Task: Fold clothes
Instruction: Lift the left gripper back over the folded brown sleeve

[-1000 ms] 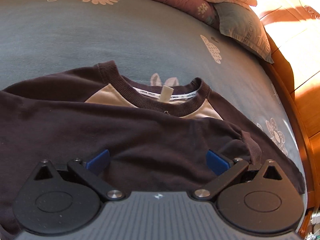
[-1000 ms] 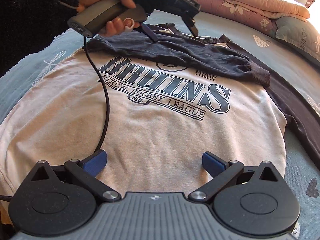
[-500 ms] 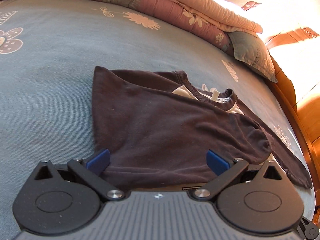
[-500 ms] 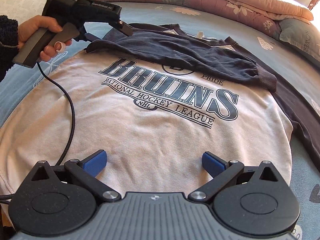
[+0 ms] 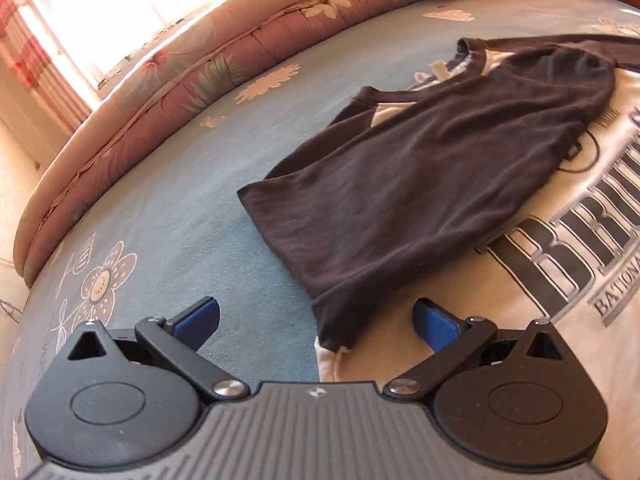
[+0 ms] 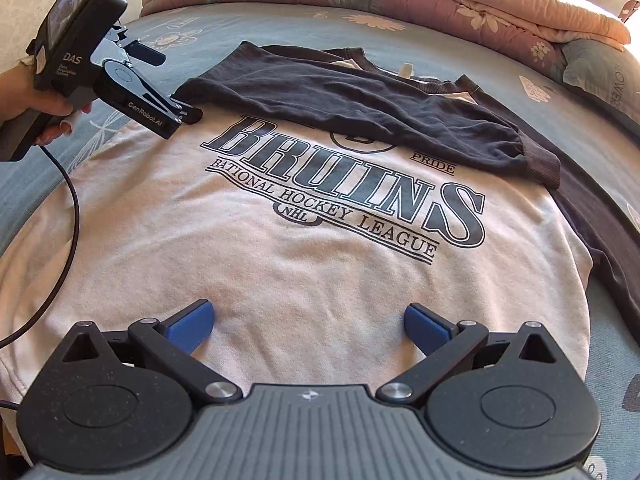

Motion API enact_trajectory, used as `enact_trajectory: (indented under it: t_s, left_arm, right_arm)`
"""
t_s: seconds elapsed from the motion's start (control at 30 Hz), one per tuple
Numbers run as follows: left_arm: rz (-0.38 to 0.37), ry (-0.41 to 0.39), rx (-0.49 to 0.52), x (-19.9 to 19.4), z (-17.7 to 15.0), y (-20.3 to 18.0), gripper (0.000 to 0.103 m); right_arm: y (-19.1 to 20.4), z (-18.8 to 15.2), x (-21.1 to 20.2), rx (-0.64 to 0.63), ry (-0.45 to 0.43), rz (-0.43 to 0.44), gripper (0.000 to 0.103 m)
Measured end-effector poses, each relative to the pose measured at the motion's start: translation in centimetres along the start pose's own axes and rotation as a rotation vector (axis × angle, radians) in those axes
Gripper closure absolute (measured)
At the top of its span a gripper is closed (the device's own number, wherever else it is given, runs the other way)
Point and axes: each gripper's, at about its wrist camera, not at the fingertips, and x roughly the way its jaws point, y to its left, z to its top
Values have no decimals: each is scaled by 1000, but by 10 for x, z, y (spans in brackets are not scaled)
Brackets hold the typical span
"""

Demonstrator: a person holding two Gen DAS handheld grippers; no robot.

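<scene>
Cream cotton makes up the body of the long-sleeved sweatshirt with dark brown sleeves [image 6: 304,248], which lies flat, chest up, on a blue floral bedsheet [image 6: 280,26], its collar toward the far side and its hem toward the near side. One dark brown sleeve [image 6: 360,108] is already folded across the chest above the printed lettering, its long axis running left to right and its ribbed cuff ending at the right. The other dark sleeve [image 6: 600,232] is unfolded and trails down the right edge of the shirt, from the far shoulder toward the near right. The left gripper [image 6: 188,114], held in a person's hand [image 6: 48,108], sits at the far left, at the folded corner of the shoulder; in its own wrist view its blue fingers [image 5: 198,320] stand wide apart with that dark fabric corner lying between them, not pinched. The right gripper [image 6: 308,326] hovers over the near hem, jaws spread wide and empty, only cream cloth below. A pink quilted duvet [image 6: 420,4] is bunched along the far edge of the bed. Judging by the layout, the unfolded sleeve comes next, and the right gripper is clearly nearer to it, since it lies just to its right.
</scene>
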Motion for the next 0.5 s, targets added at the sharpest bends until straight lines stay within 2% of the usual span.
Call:
enact_trajectory:
  t_s: [0.07, 0.2, 0.27, 0.43, 0.5]
  left_arm:
    - [54, 2, -24, 5, 2, 5, 1]
    - [89, 18, -91, 7, -11, 25, 0]
    - [76, 4, -168, 5, -24, 40, 0]
    - [-38, 14, -428, 12, -53, 68, 0]
    - [-50, 24, -457, 11, -57, 68, 0]
  right_arm:
    - [0, 1, 0, 0, 0, 1, 0]
    - [1, 1, 1, 0, 1, 4, 0]
    - [1, 2, 1, -1, 1, 5, 0]
    - [1, 2, 1, -3, 0, 6, 0]
    - [1, 2, 1, -3, 0, 7, 0]
